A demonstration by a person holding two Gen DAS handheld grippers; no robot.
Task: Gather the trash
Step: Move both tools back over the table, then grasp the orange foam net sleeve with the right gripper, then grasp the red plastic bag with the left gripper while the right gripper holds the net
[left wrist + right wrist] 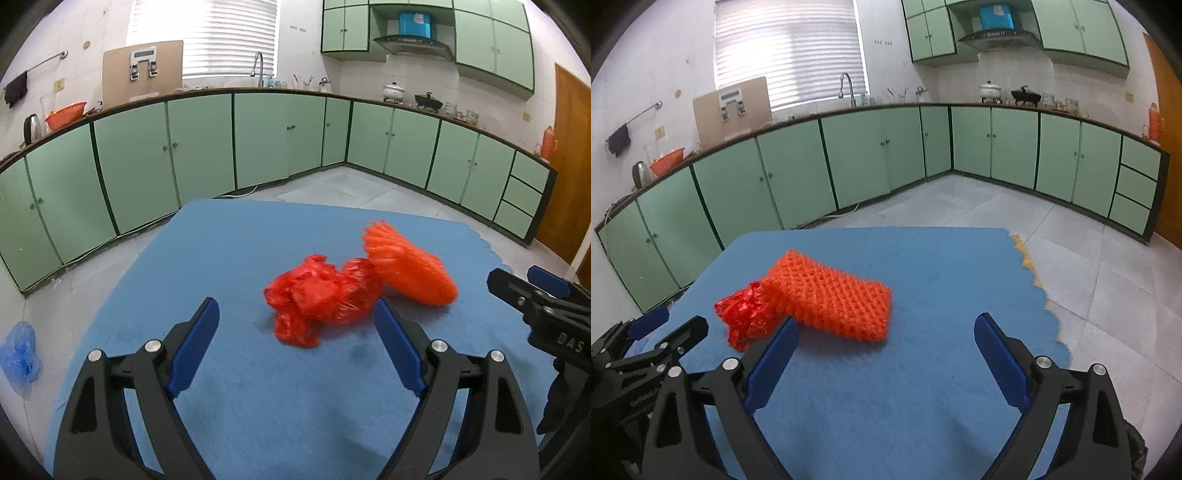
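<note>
Gaping left claw (295,325), right claw (884,338) empty; red wrapper (317,299) touching orange mesh (831,299)

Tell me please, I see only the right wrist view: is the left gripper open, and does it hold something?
Observer: The left gripper is open and holds nothing. The red wrapper lies on the blue mat, just ahead of its fingertips.
Operator: Is there other trash that my view does not show?
Observer: Yes. A crumpled blue plastic bag lies on the floor, to the left of the mat.
</note>
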